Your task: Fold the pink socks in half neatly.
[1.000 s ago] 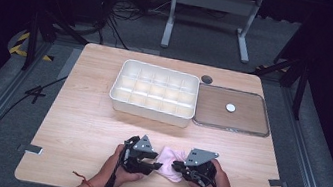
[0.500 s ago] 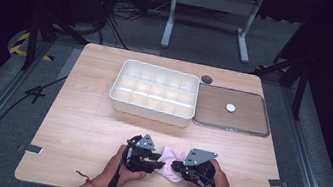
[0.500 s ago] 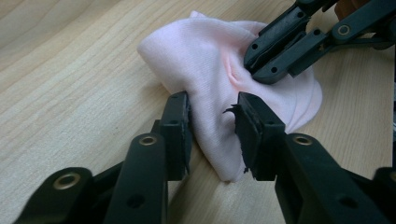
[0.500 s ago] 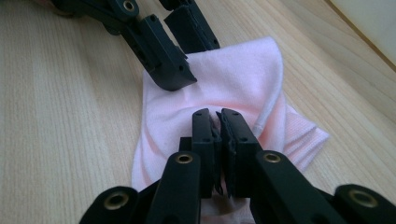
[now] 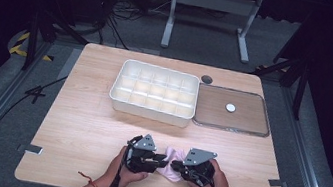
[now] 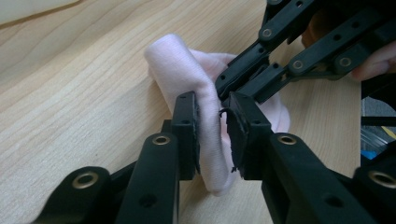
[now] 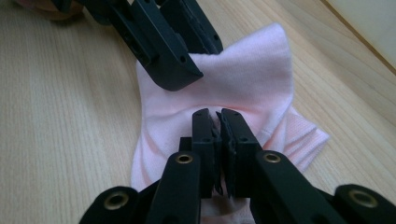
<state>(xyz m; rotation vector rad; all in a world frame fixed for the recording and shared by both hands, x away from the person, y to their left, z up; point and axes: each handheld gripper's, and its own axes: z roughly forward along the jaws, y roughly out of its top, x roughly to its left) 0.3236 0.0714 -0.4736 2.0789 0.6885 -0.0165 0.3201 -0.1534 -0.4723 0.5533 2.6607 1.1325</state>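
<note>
**Both grippers on the pink cloth, near edge of table**

Left jaws have just been closing since the earlier frames; hands themselves haven't shifted, cloth sits in the same spot. Left gripper now has a raised fold of the pink cloth between its jaws, pads pressing the fabric from both sides, a narrow gap's worth of cloth in between. Right gripper is nearly fully closed, jaws pinching a thin bit of the cloth; the pinch point is mostly hidden by the jaws, so how much fabric it has I can't tell.

High view: left gripper and right gripper point at each other, tips almost touching, cloth bunched between and under them. It lies on the table close to the near edge, roughly mid-width, part of it lifted off the wood in the left grip.

White compartment tray sits toward the far edge, well apart from the cloth. Just beside it on the right lies a flat lid with a small white disc on it.
</note>
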